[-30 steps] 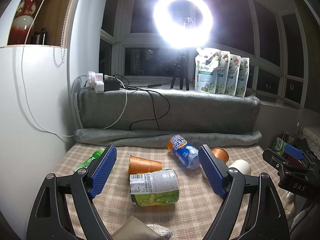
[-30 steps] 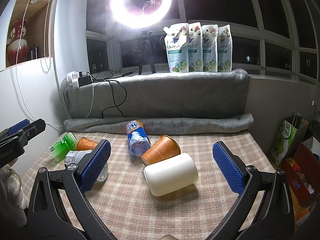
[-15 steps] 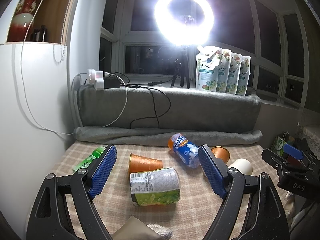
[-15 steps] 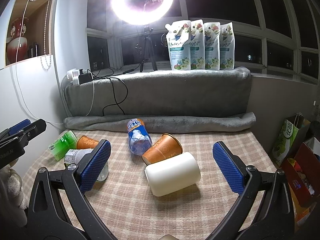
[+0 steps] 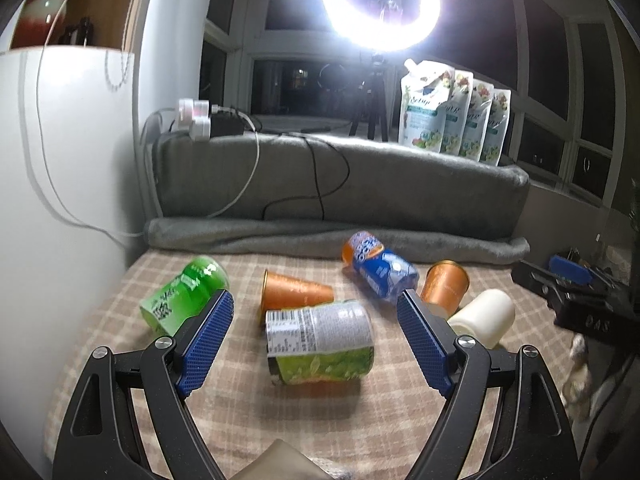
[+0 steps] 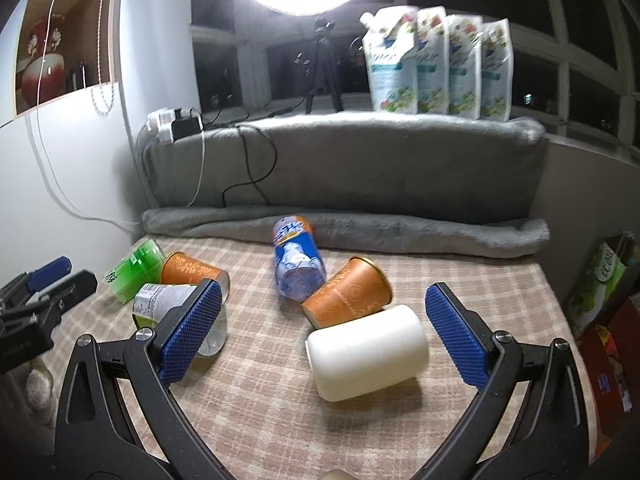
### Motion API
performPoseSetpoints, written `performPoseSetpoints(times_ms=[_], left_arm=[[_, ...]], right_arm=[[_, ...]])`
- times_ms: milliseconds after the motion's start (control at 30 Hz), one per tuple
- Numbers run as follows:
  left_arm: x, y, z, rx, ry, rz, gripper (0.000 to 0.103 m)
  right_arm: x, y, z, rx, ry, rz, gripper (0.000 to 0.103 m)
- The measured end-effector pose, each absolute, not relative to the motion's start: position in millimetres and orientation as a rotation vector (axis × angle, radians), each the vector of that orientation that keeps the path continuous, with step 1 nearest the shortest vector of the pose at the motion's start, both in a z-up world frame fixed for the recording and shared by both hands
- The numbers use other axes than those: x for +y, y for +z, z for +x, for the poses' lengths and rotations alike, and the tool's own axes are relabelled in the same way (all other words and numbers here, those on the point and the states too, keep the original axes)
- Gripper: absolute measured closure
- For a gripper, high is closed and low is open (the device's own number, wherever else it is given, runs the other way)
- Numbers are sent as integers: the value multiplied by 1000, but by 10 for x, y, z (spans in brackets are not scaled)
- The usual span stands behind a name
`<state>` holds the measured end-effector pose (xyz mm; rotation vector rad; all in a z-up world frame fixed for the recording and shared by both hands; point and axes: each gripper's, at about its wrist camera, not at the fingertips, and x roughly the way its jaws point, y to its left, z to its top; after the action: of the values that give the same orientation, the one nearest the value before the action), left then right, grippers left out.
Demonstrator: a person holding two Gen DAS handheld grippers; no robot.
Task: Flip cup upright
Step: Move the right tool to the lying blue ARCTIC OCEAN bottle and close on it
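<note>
Both claws hang spread and hold nothing above the checked counter (image 6: 260,392). The white cup (image 6: 366,352) lies on its side between the right claw (image 6: 324,332) pads, touching an orange cup (image 6: 348,298) at its 11 o'clock. The left claw (image 5: 314,340) frames a tipped can (image 5: 320,340).

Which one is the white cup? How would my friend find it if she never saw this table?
Start at the checked tablecloth in front of the rolled grey blanket. Near its middle lies a blue bottle, with an orange paper cup on its side next to it. The white cup lies on its side just in front of that orange cup, and it is the only plain, creamy-white thing there, with no label.
</note>
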<state>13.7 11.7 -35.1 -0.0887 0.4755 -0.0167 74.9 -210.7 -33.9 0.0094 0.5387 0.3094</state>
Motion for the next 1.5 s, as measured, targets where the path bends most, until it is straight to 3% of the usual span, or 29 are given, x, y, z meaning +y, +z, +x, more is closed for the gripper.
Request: performPoseSetpoints(times_ms=[867, 1033, 1500], left_arm=[[602, -758, 68, 683, 12, -210, 19], [712, -824, 87, 702, 25, -231, 19], [852, -894, 159, 725, 41, -266, 19]], right_arm=[[-1330, -789, 2710, 1089, 483, -104, 0], [-1211, -939, 3014, 1177, 453, -132, 5], [-849, -1284, 3268, 1263, 426, -260, 12]])
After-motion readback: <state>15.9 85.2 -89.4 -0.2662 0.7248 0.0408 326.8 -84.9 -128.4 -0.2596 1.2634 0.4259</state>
